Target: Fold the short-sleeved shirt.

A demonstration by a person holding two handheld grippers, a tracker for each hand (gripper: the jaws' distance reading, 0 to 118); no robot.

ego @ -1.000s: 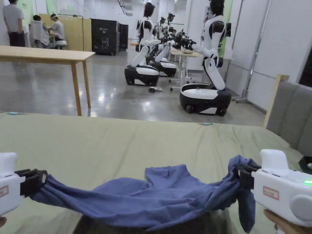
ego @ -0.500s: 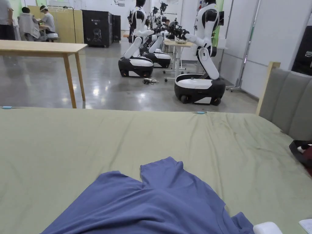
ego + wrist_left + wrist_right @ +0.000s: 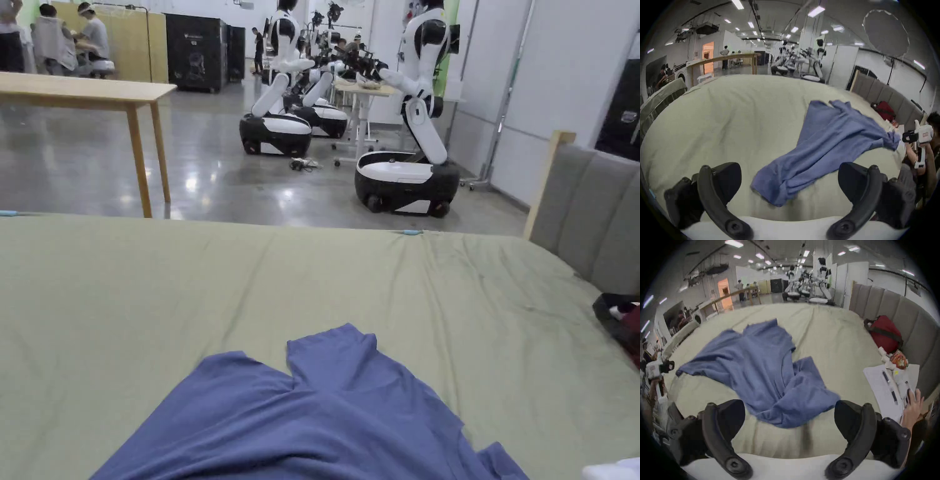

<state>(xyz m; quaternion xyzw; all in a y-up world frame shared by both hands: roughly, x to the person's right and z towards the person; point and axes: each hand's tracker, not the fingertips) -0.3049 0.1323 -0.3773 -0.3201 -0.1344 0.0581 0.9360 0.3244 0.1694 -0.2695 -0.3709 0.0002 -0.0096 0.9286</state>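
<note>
Both grippers, left gripper point(image 3: 789, 183) and right gripper point(image 3: 789, 420), stood apart, empty. Shirt point(image 3: 325, 419) lay bunched on bed point(image 3: 125, 294); regrasp risked pinching doubled layers, skewing fold.

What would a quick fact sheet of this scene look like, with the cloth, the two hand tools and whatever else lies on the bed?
shirt: blue shirt lying rumpled and unfolded on the bed
surface: green sheet
left gripper: jaws wide apart, holding nothing
right gripper: jaws wide apart, holding nothing
beside the headboard: red bag
near the bag: papers with pens
background: white wheeled robots, wooden table
</note>
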